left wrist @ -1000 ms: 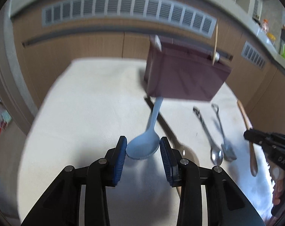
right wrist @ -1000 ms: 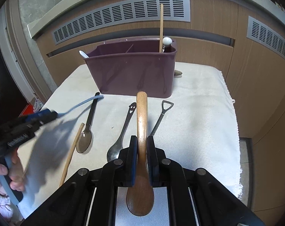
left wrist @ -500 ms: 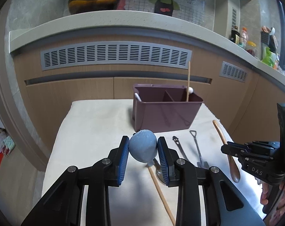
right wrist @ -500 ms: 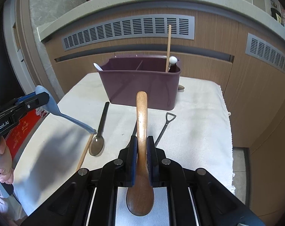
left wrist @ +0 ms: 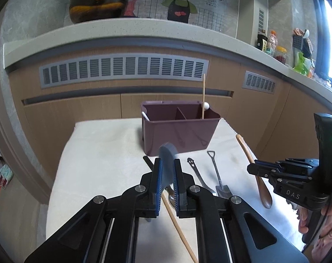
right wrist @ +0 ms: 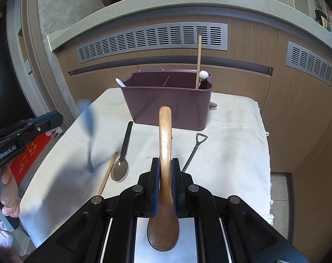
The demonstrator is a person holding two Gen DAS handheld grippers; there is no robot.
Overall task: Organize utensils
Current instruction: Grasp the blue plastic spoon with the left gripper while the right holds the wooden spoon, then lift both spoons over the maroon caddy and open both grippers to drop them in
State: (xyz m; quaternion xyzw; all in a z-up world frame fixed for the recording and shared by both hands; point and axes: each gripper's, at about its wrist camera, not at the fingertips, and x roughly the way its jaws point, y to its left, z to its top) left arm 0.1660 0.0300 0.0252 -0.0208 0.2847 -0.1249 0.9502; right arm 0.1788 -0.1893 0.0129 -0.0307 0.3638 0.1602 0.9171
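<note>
left gripper (left wrist: 167,175): jaws have just been closing, now pinched on the blue spoon (left wrist: 167,164) at its bowl edge; handle hangs down, blurred
right gripper (right wrist: 166,179): clamped on the wooden spoon (right wrist: 165,144), handle pointing toward the caddy (right wrist: 168,105)
still on the cloth (right wrist: 231,153): dark spoon (right wrist: 122,155), chopstick (right wrist: 107,173), shovel-handled spoon (right wrist: 194,151)
risk: thin edge grip, so the blue spoon may pivot or slip
risk 2: either long handle could catch the caddy rim and tip it
</note>
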